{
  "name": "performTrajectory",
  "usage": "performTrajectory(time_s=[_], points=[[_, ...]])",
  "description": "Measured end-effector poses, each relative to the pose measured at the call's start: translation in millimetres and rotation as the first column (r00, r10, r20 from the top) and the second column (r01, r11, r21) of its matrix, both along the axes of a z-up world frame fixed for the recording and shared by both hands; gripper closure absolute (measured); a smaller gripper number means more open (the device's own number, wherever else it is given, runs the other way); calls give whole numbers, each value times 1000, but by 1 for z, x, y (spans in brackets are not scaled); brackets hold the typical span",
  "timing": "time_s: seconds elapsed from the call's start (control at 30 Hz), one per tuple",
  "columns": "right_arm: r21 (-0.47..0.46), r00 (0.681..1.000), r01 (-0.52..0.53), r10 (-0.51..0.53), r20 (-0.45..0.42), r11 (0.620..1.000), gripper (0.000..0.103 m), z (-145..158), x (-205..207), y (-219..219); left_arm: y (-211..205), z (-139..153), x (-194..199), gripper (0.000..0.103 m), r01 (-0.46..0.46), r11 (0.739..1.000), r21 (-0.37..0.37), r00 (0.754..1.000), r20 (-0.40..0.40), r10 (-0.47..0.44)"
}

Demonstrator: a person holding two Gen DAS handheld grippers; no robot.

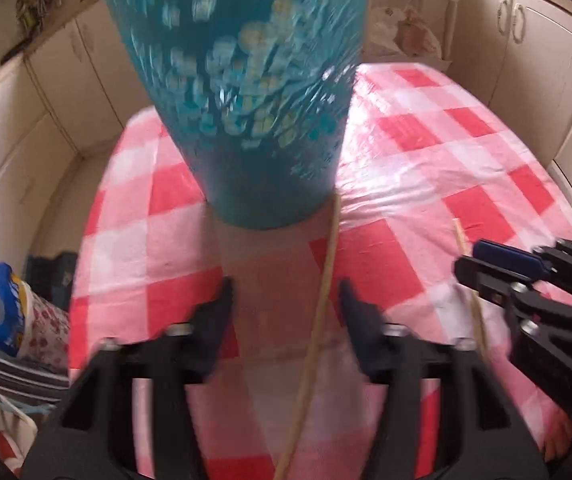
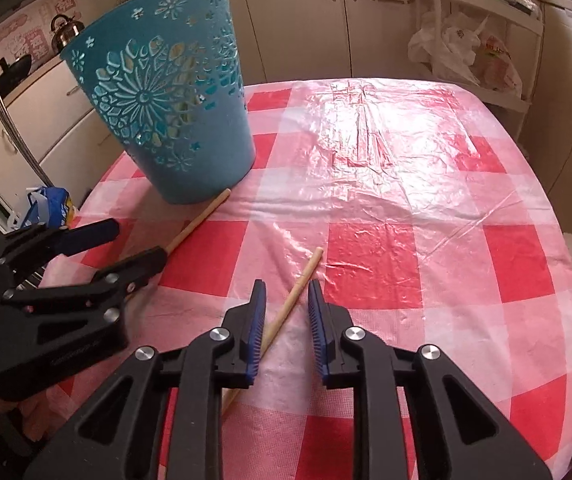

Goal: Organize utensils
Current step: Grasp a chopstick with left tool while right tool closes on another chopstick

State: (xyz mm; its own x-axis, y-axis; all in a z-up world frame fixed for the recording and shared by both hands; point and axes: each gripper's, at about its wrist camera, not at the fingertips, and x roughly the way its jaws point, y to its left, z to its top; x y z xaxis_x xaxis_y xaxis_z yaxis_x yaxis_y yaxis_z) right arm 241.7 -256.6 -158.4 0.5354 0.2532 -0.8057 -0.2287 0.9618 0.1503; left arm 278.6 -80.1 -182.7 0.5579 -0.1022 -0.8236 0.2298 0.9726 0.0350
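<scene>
Teal basket stands upright near the far left corner of the checked tablecloth, one chopstick running from its base back toward the near edge. The left gripper straddles that stick, fingers apart and not pinching it. The right gripper, fingers narrowed but released, brackets the second chopstick lying flat just beside the first.
</scene>
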Motion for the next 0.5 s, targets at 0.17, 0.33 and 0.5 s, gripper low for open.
performTrajectory(time_s=[0.17, 0.33, 0.5], points=[[0, 997, -81, 81, -3, 997, 97, 2, -9, 9, 21, -4, -18, 95, -65, 994, -91, 998, -11, 64], [-16, 999, -49, 49, -3, 999, 97, 3, -7, 6, 29, -4, -39, 94, -49, 991, -123, 998, -56, 42], [-40, 998, -59, 59, -11, 997, 97, -1, -5, 14, 23, 10, -22, 59, -34, 998, -59, 999, -7, 34]])
